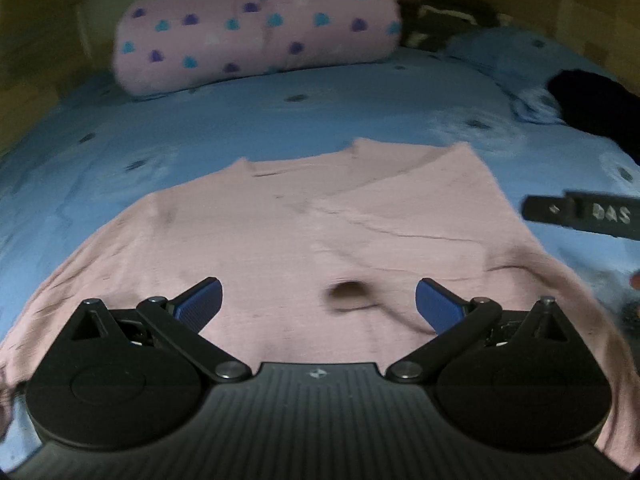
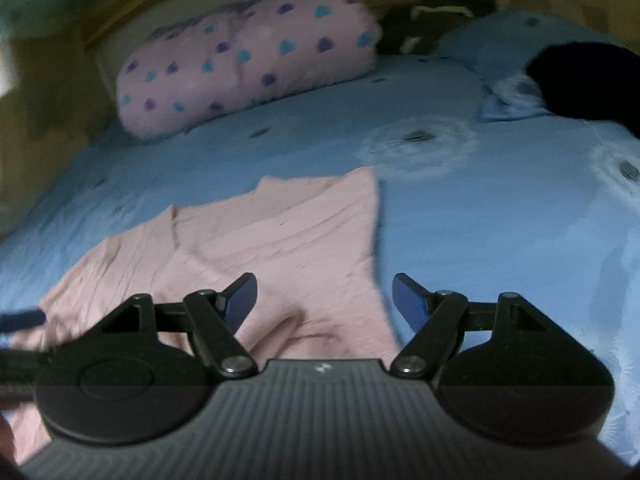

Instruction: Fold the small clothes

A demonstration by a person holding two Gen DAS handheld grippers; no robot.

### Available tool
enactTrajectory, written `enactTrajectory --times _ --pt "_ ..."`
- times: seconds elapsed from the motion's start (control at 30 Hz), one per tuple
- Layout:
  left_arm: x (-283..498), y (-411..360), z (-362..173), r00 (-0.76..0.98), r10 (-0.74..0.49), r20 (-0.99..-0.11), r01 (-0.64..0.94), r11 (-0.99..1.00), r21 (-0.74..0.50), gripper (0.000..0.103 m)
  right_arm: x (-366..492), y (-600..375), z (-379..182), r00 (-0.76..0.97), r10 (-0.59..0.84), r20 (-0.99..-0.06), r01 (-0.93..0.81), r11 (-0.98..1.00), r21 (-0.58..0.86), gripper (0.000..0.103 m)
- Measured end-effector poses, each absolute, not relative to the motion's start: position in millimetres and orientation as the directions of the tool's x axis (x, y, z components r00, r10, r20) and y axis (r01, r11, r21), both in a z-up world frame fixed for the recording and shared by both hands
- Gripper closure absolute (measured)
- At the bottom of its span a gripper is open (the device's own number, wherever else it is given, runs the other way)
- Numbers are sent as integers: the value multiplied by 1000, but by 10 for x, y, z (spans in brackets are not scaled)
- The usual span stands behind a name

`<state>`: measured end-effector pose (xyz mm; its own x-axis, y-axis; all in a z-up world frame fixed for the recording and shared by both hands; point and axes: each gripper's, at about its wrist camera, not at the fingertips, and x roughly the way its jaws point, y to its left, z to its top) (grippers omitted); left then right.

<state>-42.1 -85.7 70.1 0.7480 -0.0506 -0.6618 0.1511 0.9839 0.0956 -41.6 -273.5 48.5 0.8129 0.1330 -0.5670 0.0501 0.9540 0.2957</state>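
A small pink garment (image 1: 304, 232) lies spread flat on the blue bedspread (image 1: 280, 112), its right side folded inward. My left gripper (image 1: 318, 304) is open and empty, hovering over the garment's near part. My right gripper (image 2: 324, 300) is open and empty above the garment's (image 2: 280, 248) right edge. Part of the right gripper's finger (image 1: 580, 216) shows at the right of the left wrist view. A bit of the left gripper (image 2: 20, 318) shows at the left edge of the right wrist view.
A pink pillow with blue and purple dots (image 1: 256, 28) lies at the head of the bed. A black cloth (image 1: 596, 108) lies at the right. Dark items (image 1: 444, 20) sit behind the pillow. Wooden walls surround the bed.
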Motion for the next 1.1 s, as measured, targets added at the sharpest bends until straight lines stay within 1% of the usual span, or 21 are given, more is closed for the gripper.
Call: enactTrajectory --times 0.17,0.27,0.37,0.43,0.5,0.67,0.73,0.77,0.8,0.83,0.87,0.9,0.97,1.03,1.07,1.1 --pt "-387 -1287 557 742 -116 -660 241 965 101 0 -403 -2978 404 815 96 -572 143 923 358 27" --pt "-345 -1536 419 733 -135 -667 286 950 122 0 -456 -3051 419 818 93 -567 153 916 372 27" --pt "-268 -1702 291 731 -125 -671 303 940 155 0 -517 -3092 441 828 68 -556 161 921 353 27" --pt "-246 -1783 214 740 -117 -662 309 934 180 0 -529 -3096 428 822 51 -567 170 929 329 27" --pt "-203 -1845 137 741 -92 -666 303 930 208 0 -505 -3119 397 810 63 -583 168 927 334 27" --pt "-150 -1759 65 738 -77 -670 271 944 190 0 -495 -3146 378 801 88 -592 167 917 362 27" --pt "-162 -1737 55 745 -93 -660 287 939 191 3 -504 -3131 381 803 85 -590 162 921 353 27" --pt "-171 -1733 51 750 -98 -654 296 934 199 10 -505 -3121 382 803 85 -590 158 924 349 27" --pt "-179 -1734 48 756 -103 -646 307 928 212 16 -511 -3112 381 803 87 -589 154 925 347 27" --pt "-194 -1745 55 758 -108 -643 314 925 214 28 -513 -3106 381 803 90 -589 151 926 346 27" --pt "-199 -1739 63 757 -116 -643 319 925 208 38 -511 -3098 381 803 93 -589 147 927 346 27" --pt "-212 -1723 80 758 -125 -641 319 927 196 43 -509 -3090 381 803 96 -589 143 927 346 27" --pt "-251 -1681 131 760 -166 -629 337 927 163 68 -504 -3079 386 802 99 -588 138 929 344 27" --pt "-289 -1629 193 760 -200 -618 344 931 122 80 -495 -3064 384 802 101 -589 133 931 340 27" --pt "-302 -1610 224 766 -200 -611 337 934 116 83 -489 -3058 383 801 103 -590 131 932 339 27" --pt "-310 -1573 262 777 -194 -598 323 940 115 84 -481 -3050 384 799 104 -592 130 932 339 27"
